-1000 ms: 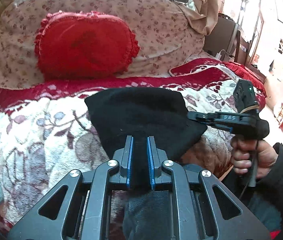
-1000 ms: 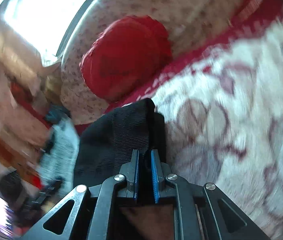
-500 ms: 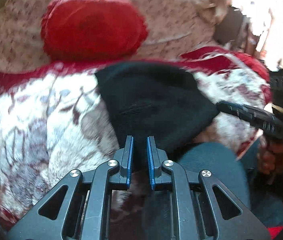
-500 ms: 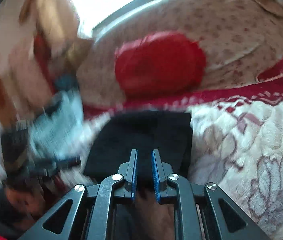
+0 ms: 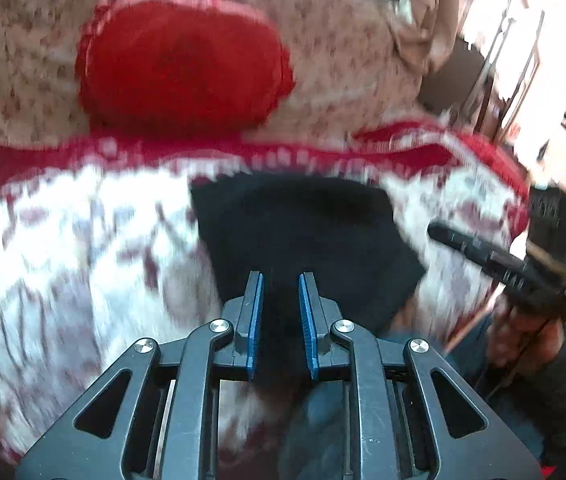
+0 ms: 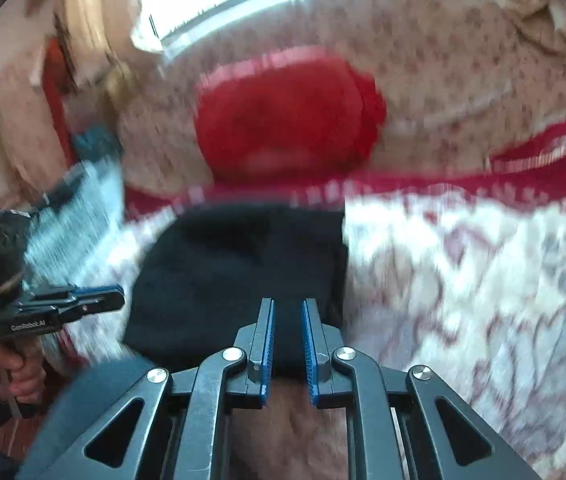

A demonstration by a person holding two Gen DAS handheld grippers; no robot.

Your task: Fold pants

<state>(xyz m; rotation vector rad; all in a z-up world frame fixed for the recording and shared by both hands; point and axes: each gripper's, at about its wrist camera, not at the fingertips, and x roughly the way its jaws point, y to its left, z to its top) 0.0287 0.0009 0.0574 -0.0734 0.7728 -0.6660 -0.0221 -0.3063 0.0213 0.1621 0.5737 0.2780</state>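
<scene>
as the black pants (image 5: 307,236) now lie as a compact folded bundle on the patterned blanket (image 5: 83,248), just in front of the red cushion (image 5: 183,64), the fold appears largely complete, judged from their shape alone. the near edge of the bundle hangs toward the person's knee (image 6: 95,392).

left gripper (image 5: 281,304): its jaws have just been opening and stand slightly parted. dark cloth shows in the gap, but the blue pads (image 5: 257,320) do not press on it. right gripper (image 6: 287,328): jaws slightly parted, with only the bundle's near edge seen behind the gap; nothing is pinched.

handling properties, as a judgement: the fabric looks soft, thick and limp, light enough for one gripper, and not fragile. it will sag and unfold if lifted by a single layer. it should not slip between ribbed pads.

recommended hold: take the bundle at its near corners, one gripper on each, gripping through all stacked layers. avoid the centre, where only the top layer would lift. both views are blurred, so seams and waistband cannot be located.
</scene>
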